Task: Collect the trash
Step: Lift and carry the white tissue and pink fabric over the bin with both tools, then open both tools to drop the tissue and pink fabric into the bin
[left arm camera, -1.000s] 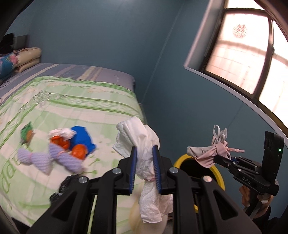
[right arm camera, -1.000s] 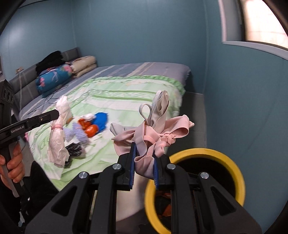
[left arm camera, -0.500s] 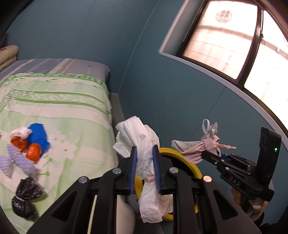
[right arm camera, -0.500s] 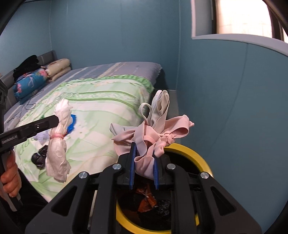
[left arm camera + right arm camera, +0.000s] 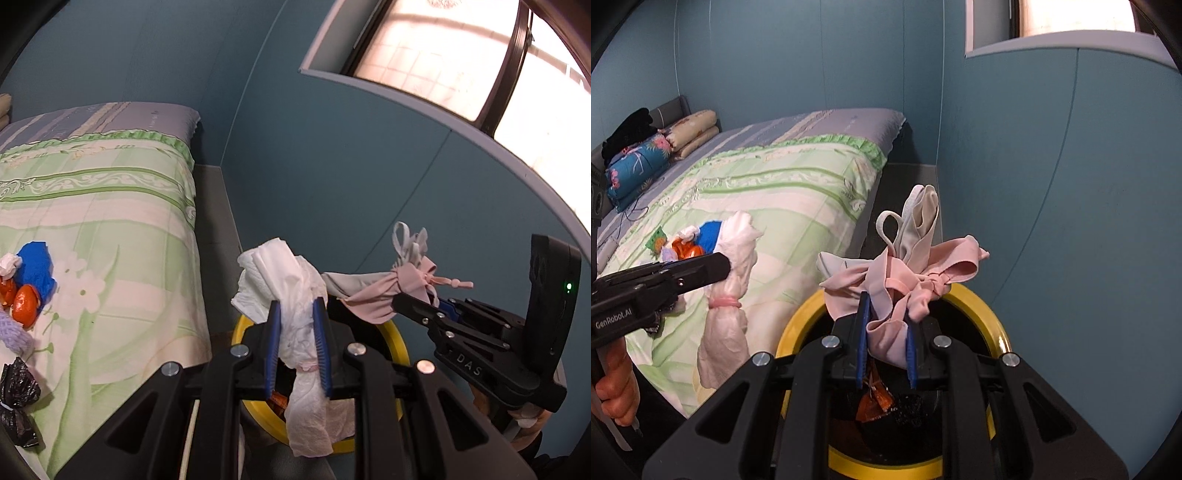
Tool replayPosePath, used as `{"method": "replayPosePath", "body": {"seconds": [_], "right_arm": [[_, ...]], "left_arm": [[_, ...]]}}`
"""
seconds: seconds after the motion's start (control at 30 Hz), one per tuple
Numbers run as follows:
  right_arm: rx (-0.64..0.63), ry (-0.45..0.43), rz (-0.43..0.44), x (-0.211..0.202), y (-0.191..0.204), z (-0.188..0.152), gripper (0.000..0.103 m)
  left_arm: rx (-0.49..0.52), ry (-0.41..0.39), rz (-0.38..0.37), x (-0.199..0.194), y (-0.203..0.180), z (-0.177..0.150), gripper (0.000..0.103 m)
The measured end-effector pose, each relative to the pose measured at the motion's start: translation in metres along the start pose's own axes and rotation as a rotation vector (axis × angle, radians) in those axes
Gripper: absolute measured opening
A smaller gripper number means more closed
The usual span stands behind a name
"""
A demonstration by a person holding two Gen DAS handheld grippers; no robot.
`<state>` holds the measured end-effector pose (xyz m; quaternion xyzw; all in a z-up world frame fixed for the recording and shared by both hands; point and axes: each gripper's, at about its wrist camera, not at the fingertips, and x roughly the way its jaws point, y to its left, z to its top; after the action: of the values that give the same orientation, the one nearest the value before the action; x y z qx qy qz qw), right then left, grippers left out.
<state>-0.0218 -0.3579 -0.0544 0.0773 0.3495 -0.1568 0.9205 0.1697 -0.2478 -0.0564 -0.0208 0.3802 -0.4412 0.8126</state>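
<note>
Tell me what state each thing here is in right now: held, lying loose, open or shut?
Left gripper: shut on the white tied plastic bundle.
Right gripper: shut on the pink and grey knotted cloth bundle, above the bin.
Yellow-rimmed black bin: open, orange and black scraps inside.
Black crumpled bags: lying loose on the green quilt.
Orange and blue wrappers: loose on the quilt.

A bed [image 5: 798,177] carries most of the things, spread with a green and white floral quilt [image 5: 110,221] over a striped grey sheet [image 5: 831,122]. Near the bed's side edge lie a blue wrapper [image 5: 35,266], orange wrappers [image 5: 24,304] touching it, a crumpled white scrap [image 5: 9,264] and knotted black bags [image 5: 18,398]. At the headboard end sit folded pillows [image 5: 690,131], a blue floral bundle [image 5: 639,166] and dark clothing [image 5: 628,129]. On the floor [image 5: 905,192] just beside the bed stands a yellow-rimmed bin [image 5: 990,317].
</note>
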Motion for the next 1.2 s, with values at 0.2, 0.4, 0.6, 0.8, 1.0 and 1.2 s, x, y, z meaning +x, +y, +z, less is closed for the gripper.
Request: {"method": "replayPosePath", "body": {"seconds": [0.2,0.4,0.6,0.8,1.0,1.2], "right_arm": [[0.002,0.037,-0.004,0.009,-0.007,-0.005,0.016],[-0.004,0.067,-0.015,0.018,-0.010,-0.005,0.016],[-0.016,0.103,-0.014,0.029,-0.005,-0.005,0.016],[0.006,0.121,-0.020,0.035,-0.011,-0.005,0.021],[0.036,0.106,-0.023,0.032,-0.019,-0.004,0.036],[0.037,0.066,-0.006,0.023,-0.017,-0.002,0.036]], "left_arm": [[0.008,0.026,-0.007,0.014,-0.006,-0.002,0.017],[0.012,0.052,-0.020,0.022,-0.011,-0.007,0.017],[0.007,0.065,-0.026,0.025,-0.011,-0.011,0.017],[0.004,0.065,-0.032,0.026,-0.011,-0.009,0.031],[-0.007,0.046,-0.019,0.020,-0.007,-0.008,0.047],[-0.018,0.011,0.034,-0.003,0.013,-0.006,0.049]]}}
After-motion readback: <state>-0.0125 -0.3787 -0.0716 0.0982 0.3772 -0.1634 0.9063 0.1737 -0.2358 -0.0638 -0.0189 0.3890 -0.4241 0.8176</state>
